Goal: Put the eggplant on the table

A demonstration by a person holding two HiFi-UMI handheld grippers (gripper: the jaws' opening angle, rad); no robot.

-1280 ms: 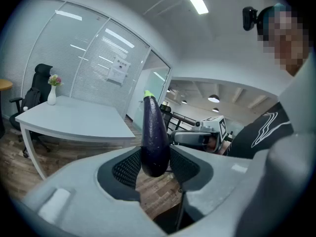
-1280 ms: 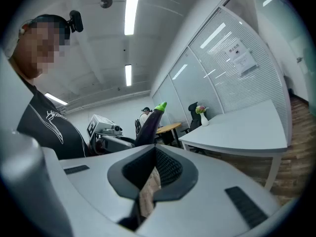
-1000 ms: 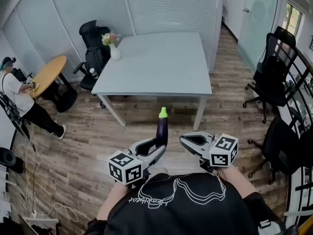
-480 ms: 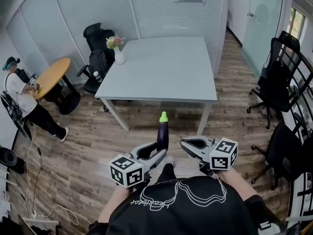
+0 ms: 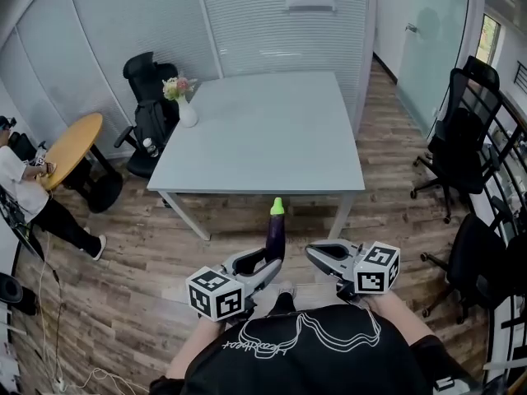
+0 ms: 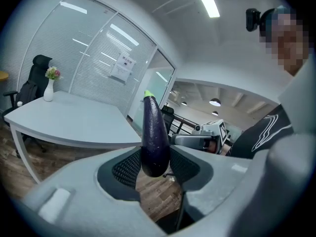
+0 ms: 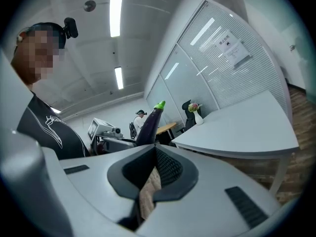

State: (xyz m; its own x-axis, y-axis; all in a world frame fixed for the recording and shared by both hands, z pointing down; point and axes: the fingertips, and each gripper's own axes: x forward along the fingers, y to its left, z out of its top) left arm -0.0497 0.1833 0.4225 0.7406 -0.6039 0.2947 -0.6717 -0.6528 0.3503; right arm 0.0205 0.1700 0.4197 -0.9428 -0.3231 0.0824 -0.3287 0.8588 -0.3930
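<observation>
Far left of the counter [image 5: 263, 130], I see a person [image 5: 29, 192] on the wood floor [image 5: 123, 286]. 1 black office chair [image 5: 146, 97] stands at the counter's left edge. A white vase [image 5: 187, 112] with flowers stands on its far left corner.

Short of the counter's near edge and above the floor, my left hand-held gripper [image 5: 265, 263] pinches the eggplant [image 5: 275, 230] low on its purple body, with both pads pressing its sides. The eggplant stands upright with its green cap up. It is close to the counter's near edge but not touching it.

Just to the right, also short of that near edge, my right hand-held gripper [image 5: 317, 252] has its jaws pressed together with nothing between them.

Right of the counter, 2 black office chairs [image 5: 457, 130] stand well apart from it.
</observation>
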